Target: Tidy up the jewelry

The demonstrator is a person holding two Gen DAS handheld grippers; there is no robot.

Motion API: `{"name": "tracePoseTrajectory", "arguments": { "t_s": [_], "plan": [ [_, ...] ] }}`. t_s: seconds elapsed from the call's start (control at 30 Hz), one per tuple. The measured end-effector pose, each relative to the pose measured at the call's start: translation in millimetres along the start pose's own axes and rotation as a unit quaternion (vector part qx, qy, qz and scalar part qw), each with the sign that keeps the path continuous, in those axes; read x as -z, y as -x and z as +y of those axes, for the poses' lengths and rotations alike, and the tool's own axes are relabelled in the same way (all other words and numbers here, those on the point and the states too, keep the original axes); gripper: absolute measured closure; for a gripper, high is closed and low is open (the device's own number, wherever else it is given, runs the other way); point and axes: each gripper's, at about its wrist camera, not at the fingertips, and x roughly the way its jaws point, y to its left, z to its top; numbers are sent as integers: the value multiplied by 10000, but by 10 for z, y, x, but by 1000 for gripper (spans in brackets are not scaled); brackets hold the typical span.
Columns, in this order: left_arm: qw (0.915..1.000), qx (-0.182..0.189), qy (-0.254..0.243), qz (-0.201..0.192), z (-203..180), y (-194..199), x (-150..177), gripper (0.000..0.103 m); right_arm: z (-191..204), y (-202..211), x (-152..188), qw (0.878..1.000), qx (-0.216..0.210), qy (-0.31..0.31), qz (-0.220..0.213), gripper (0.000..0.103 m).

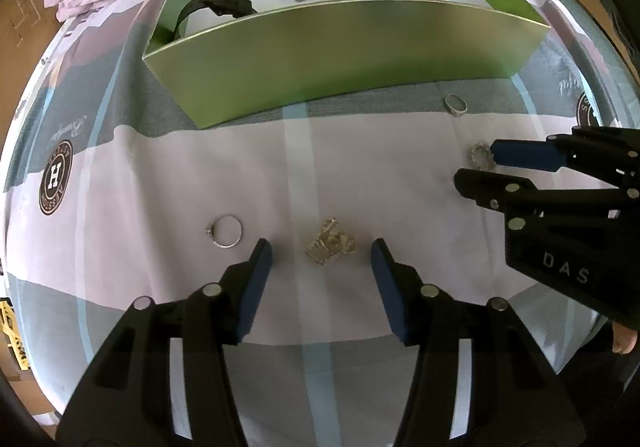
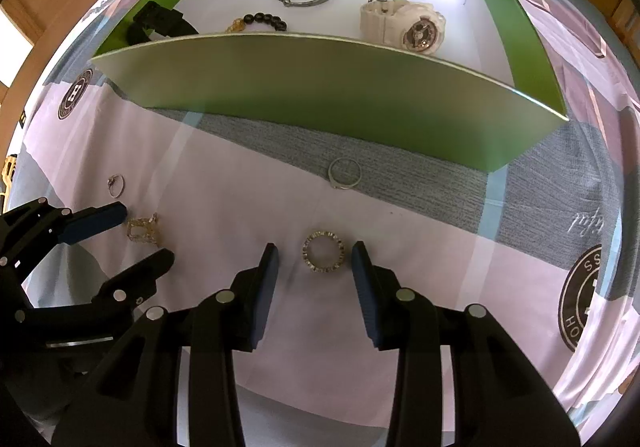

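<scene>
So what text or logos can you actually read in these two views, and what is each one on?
"D A S": on the right tool's black body, left wrist view.
"H": centre of the round badge printed on the bedsheet; ring lettering too blurred.
"SS", "HO": partial letters on another badge, cut off.
Cursive script on the sheet: unreadable.
White watch dial: too small.

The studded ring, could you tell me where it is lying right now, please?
In the right wrist view, the studded ring lies flat on the cloth between the open fingers of the right gripper, nearer than the green box.
</scene>
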Motion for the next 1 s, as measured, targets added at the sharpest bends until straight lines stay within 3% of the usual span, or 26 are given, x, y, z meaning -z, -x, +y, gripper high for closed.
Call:
{"name": "tracePoseTrajectory", "arguments": {
  "t_s": [0.53, 0.6, 0.87, 1.0],
  "plan": [
    [10000, 34, -70, -29, -46, 7, -1, 52, 66, -54, -35, 10000, -5, 6, 2, 56],
    [10000, 81, -28, -32, -34, 20, -7, 57, 65, -52, -33, 10000, -12, -5, -1, 56],
    [9979, 316, 532, -201, 259, 139, -115, 59, -157, 108, -75, 9987, -146, -420, -237, 56],
    [9980, 348, 503, -154, 213, 110, -115, 58, -156, 88, -50, 9989, -147, -401, -165, 56]
  ]
}}
